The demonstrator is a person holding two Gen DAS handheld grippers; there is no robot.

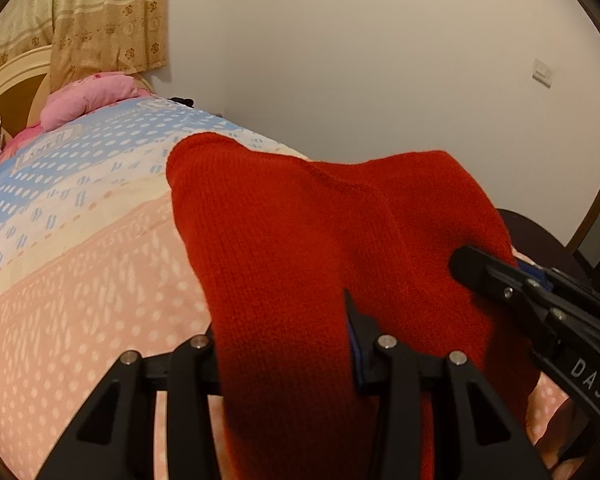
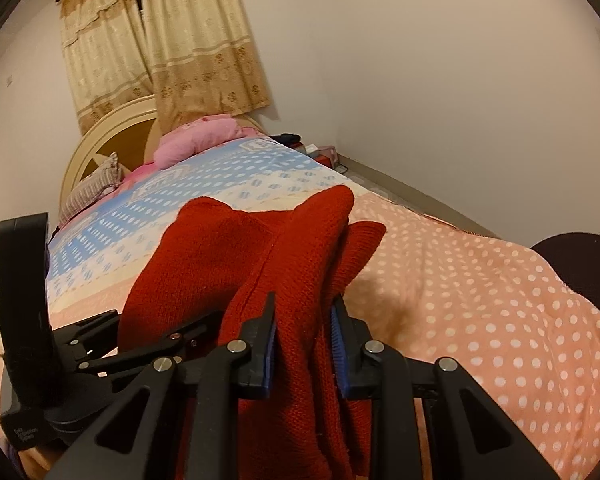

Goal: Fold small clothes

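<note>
Over the dotted bedspread [image 2: 480,280], both grippers hold one red knit garment [image 1: 300,240]. The right gripper [image 2: 304,332] pinches a bunched fold between nearly closed fingers. The left gripper [image 1: 284,344] seems clamped too, its fingers mostly cloth-covered.

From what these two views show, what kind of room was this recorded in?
Most likely a home bedroom: a bed with a dotted bedspread, a pink pillow against a curved headboard, and patterned curtains. Both grippers hold a red knit garment over the bed.
</note>
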